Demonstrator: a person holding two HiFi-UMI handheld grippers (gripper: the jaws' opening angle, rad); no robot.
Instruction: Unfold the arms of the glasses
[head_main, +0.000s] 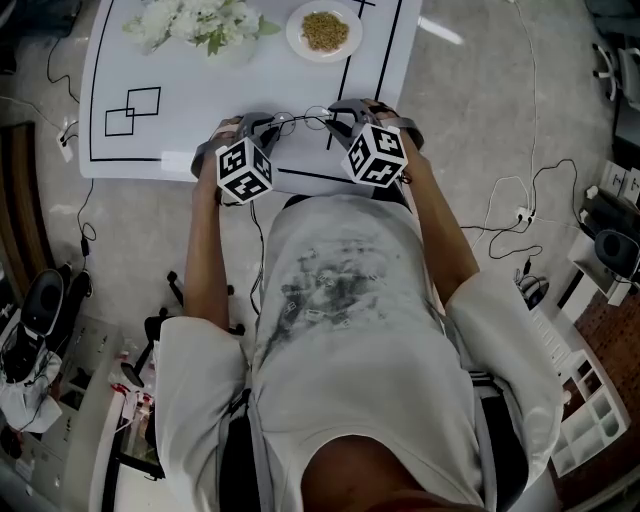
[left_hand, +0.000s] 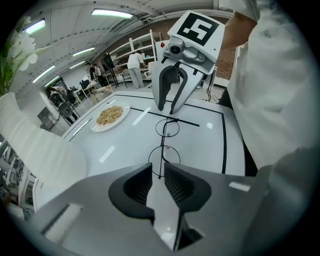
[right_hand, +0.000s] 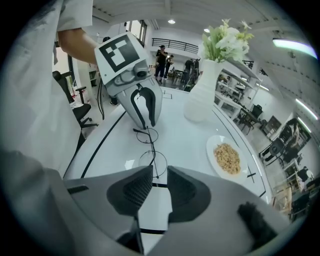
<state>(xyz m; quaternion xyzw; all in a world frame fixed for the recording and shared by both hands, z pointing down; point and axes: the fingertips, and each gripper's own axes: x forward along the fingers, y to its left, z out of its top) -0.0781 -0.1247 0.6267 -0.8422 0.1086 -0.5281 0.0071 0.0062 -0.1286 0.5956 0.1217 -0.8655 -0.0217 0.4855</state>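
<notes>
Desk (head_main: 230, 90): glasses (left_hand: 165, 156) (thin wire frame) at near edge; open room mid-desk.
Plate (head_main: 296, 30): grain (head_main: 325, 30), far edge.
Left gripper (left_hand: 158, 170), right gripper (right_hand: 160, 175): jaws slightly parted at glasses' ends.

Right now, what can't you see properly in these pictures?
Glasses: head view, wire too thin and small; its ends are hidden under the left gripper and right gripper.
Its hinges: both gripper views, too thin to make out.
Food on the plate: every view, too small to name.
Flowers: head view, cut off by the top edge.
</notes>
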